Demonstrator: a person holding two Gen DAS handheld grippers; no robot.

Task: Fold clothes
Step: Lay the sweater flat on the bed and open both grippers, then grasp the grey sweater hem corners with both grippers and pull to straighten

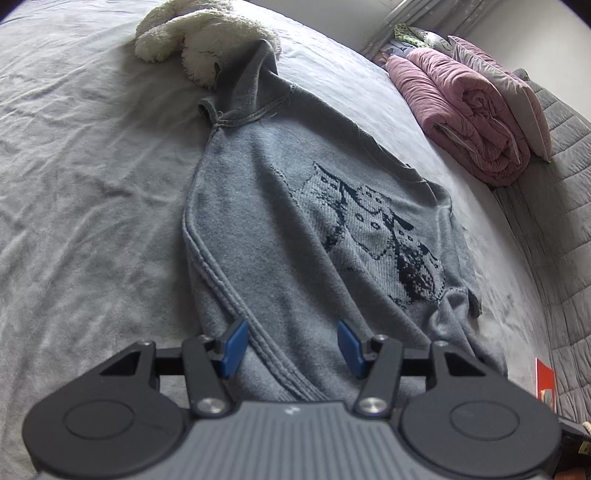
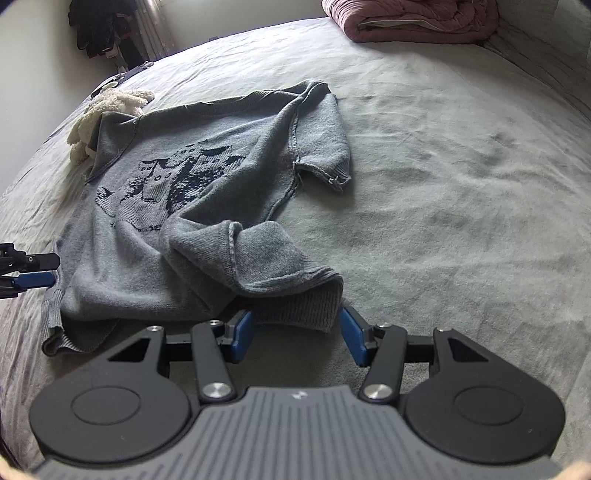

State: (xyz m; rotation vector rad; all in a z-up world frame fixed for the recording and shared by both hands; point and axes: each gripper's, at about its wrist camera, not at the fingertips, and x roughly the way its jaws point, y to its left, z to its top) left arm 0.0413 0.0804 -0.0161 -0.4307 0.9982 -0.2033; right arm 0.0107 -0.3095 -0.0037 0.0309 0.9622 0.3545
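Note:
A grey knit sweater (image 1: 280,221) with a dark cat pattern lies spread on the bed, front up. In the left wrist view my left gripper (image 1: 292,343) stands open over the sweater's side seam near the hem, nothing clamped between its blue pads. In the right wrist view the sweater (image 2: 177,192) has one sleeve folded across its lower body, the ribbed cuff (image 2: 299,310) lying between the blue pads of my right gripper (image 2: 297,334), which is open around it. The left gripper (image 2: 35,278) shows at the left edge beside the hem.
A white plush toy (image 1: 195,40) lies at the sweater's far sleeve, also seen as the plush toy (image 2: 107,114). A rolled pink quilt (image 1: 465,114) and pillows sit at the bed's head. Grey bedsheet (image 2: 461,184) stretches wide to the right. Dark clothes (image 2: 96,29) hang in the corner.

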